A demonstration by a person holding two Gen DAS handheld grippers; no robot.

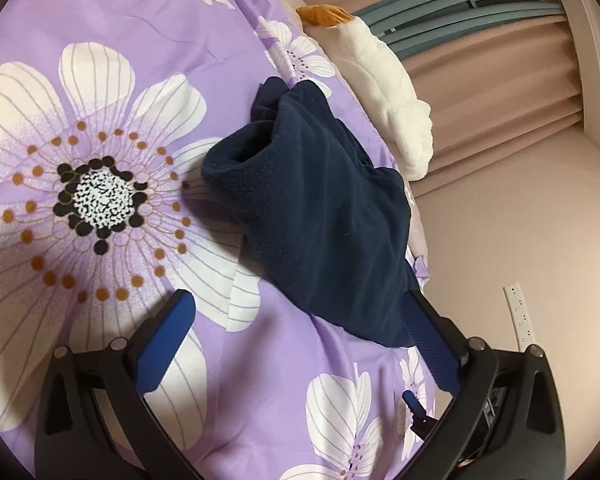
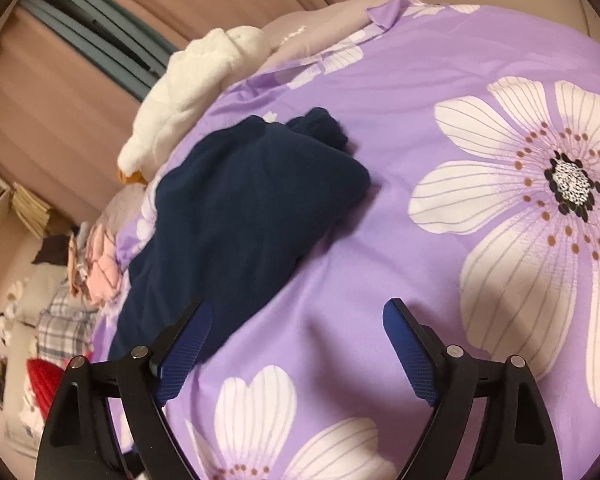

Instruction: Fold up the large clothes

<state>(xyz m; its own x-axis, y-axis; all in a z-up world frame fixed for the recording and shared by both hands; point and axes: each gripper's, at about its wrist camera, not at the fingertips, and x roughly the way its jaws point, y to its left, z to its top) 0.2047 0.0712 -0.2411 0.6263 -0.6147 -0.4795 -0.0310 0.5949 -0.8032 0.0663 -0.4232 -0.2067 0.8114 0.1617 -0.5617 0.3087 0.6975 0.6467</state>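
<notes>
Left gripper, jaws spread wide with nothing pinched: one blue pad hangs over the bedspread, while the tip of the other is hidden behind the near edge of the navy fleece garment, so contact there cannot be told. Right gripper, jaws likewise spread and empty; one pad overlaps the near hem of the same garment in the picture, the other stands over bare bedspread.

The navy fleece garment, taken as landmark, lies in a rumpled, partly doubled-over heap on the purple floral bedspread of the bed, close to the bed's edge. A rolled, tube-like end of the garment points toward the large white flower with the dark speckled centre, which is printed on the bedspread just beside the garment, on its inner side.

Beyond the garment, along the bed's edge, lies a white plush toy with an orange end, near the garment; whether the two touch cannot be told. Behind the toy hang pink pleated curtains. In the right wrist view, a pile of mixed clothes in pink, plaid and red lies past the garment, off the bed's edge.
</notes>
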